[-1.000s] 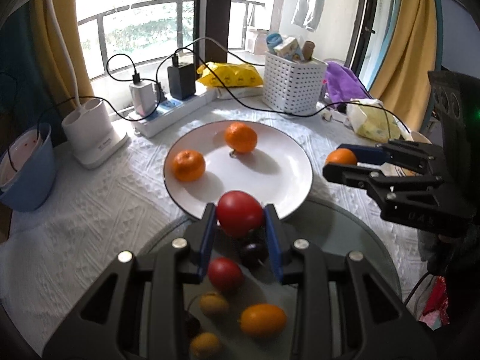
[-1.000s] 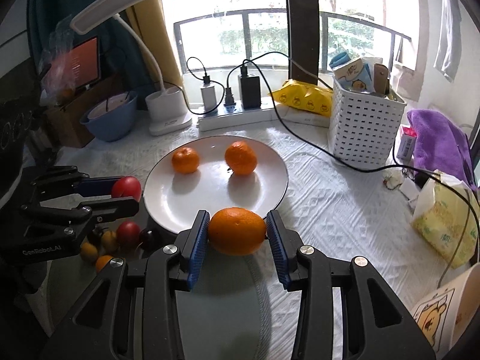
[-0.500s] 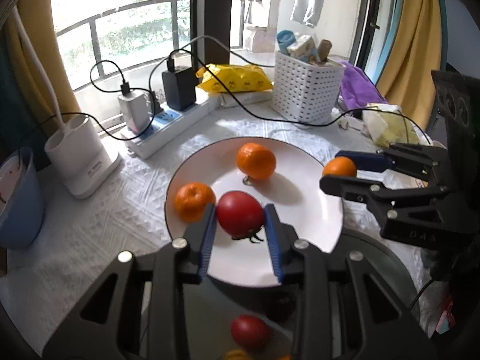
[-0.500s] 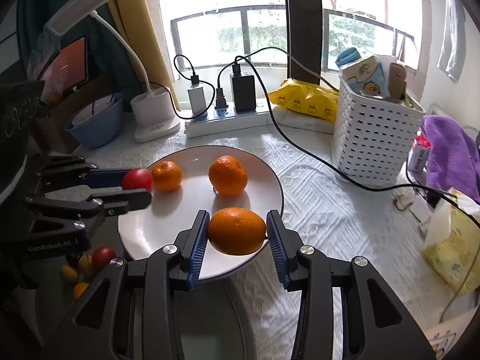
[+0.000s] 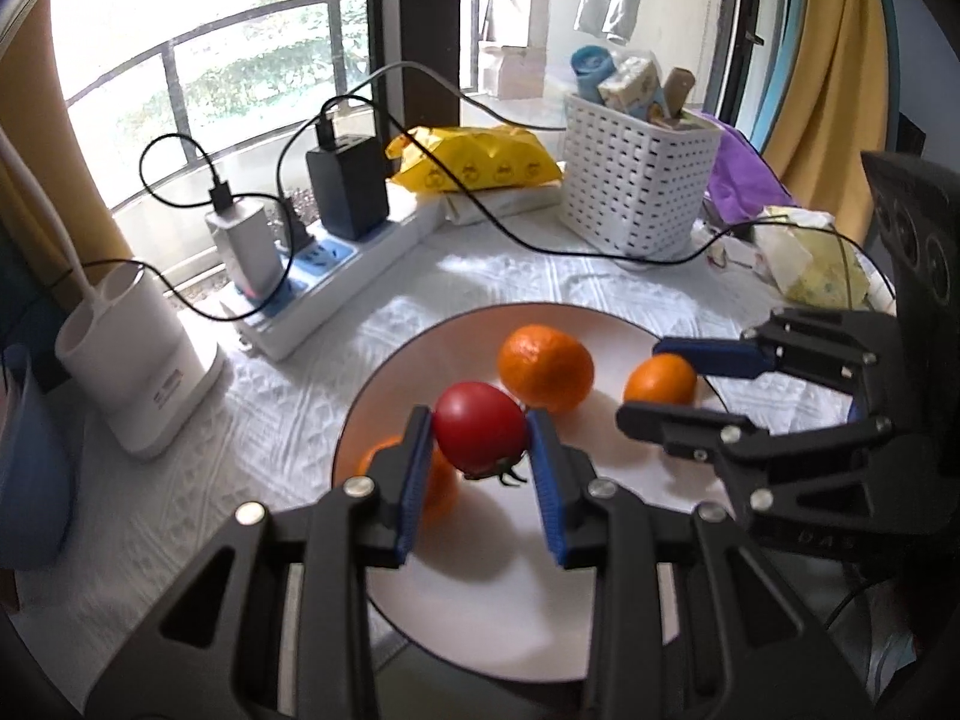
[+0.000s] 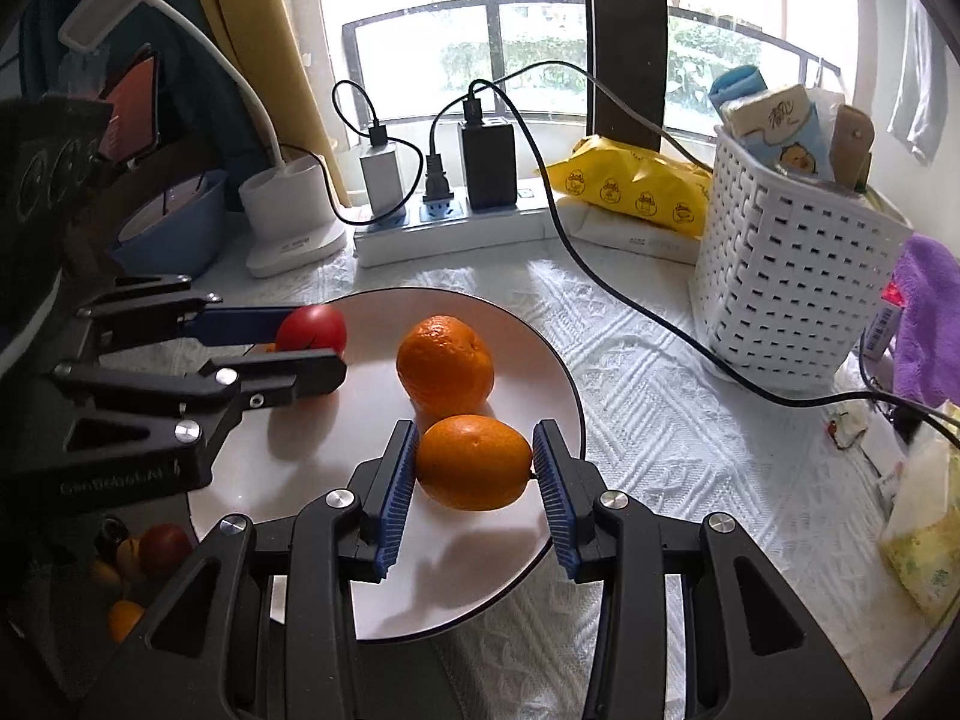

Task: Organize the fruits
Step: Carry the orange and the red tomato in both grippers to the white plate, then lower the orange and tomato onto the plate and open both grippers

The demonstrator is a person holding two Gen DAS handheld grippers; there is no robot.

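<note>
Left tool [image 5: 480, 438] pinches a red tomato [image 5: 480, 429] between its blue pads, held over the white plate [image 5: 600, 570], just in front of a loose orange [image 5: 546, 367] that sits on the plate. Right tool [image 6: 474, 462] pinches another orange [image 6: 474, 461] above the plate's near right part, close beside the loose one. A third orange [image 5: 441, 486] lies on the plate, partly hidden behind the left tool's finger. The plate rests on the desk [image 6: 660, 420], which has a white cloth, with a white basket [image 6: 792, 282] and a power strip [image 6: 456, 228] beyond it
</note>
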